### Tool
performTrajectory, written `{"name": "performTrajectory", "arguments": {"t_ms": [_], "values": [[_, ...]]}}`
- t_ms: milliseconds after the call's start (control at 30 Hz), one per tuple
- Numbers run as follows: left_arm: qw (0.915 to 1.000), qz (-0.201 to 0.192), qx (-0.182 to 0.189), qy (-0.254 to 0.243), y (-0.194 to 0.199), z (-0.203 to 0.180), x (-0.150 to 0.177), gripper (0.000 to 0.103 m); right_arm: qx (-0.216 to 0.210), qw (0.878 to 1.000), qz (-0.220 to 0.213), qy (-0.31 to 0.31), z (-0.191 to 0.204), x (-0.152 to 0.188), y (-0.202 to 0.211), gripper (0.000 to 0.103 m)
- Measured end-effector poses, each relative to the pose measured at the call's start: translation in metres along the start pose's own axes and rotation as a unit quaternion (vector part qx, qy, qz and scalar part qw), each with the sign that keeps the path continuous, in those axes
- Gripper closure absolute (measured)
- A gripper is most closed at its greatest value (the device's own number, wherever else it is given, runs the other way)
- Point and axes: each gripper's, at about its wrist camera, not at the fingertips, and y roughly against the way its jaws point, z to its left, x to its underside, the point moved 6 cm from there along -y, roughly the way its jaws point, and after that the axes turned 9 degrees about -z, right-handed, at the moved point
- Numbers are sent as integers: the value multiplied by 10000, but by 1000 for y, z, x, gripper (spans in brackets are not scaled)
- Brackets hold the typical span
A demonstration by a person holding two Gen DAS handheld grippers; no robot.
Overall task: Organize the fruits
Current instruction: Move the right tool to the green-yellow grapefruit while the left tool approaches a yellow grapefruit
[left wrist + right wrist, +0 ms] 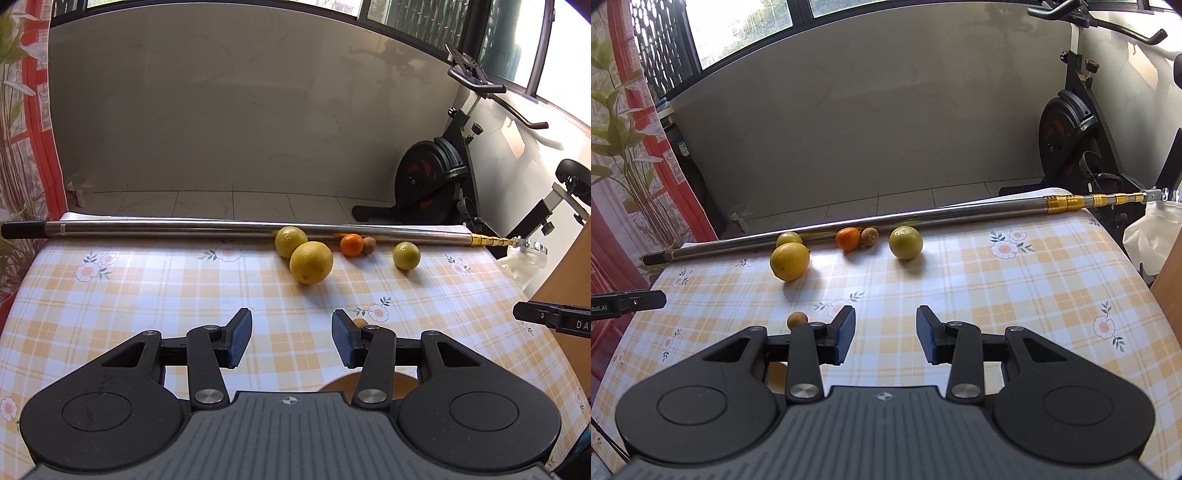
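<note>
Fruits lie along the far side of the checked tablecloth [147, 295]. Two big yellow citrus [311, 262] [290, 236] touch each other; to their right are a small orange [351, 244], a brown kiwi [369, 245] and a yellow-green citrus [406, 255]. A small brown fruit [797, 320] lies nearer, just left of my right gripper's left finger. My left gripper [291, 341] is open with only cloth between its pads. My right gripper [885, 339] is also open and holds nothing. Both hover well short of the fruit row. A round wooden piece [338, 384] shows partly under the left gripper.
A long metal pole [221, 227] lies along the table's far edge behind the fruits. An exercise bike [432, 181] stands on the floor beyond. A white plastic bag [1152, 240] and a wooden panel [565, 277] sit at the right; a curtain [22, 147] hangs left.
</note>
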Motion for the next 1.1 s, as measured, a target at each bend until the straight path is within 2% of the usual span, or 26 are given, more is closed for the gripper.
{"name": "performTrajectory", "arguments": {"t_ms": [400, 533, 867, 967, 1100], "values": [[9997, 180, 144, 92, -85, -14, -40, 53, -103, 9999, 23, 9, -20, -19, -55, 64], [9977, 445, 159, 484, -126, -3, -49, 53, -112, 9998, 88, -111, -28, -22, -78, 64], [9862, 587, 41, 1546, -209, 19, -48, 53, -147, 9993, 274, -220, -34, -24, -127, 64], [9827, 654, 29, 1732, -224, 23, -45, 53, -163, 9990, 315, -260, -37, -23, -136, 64], [9823, 748, 22, 1717, -238, 24, -43, 53, -159, 9988, 368, -266, -39, -23, -146, 64]]}}
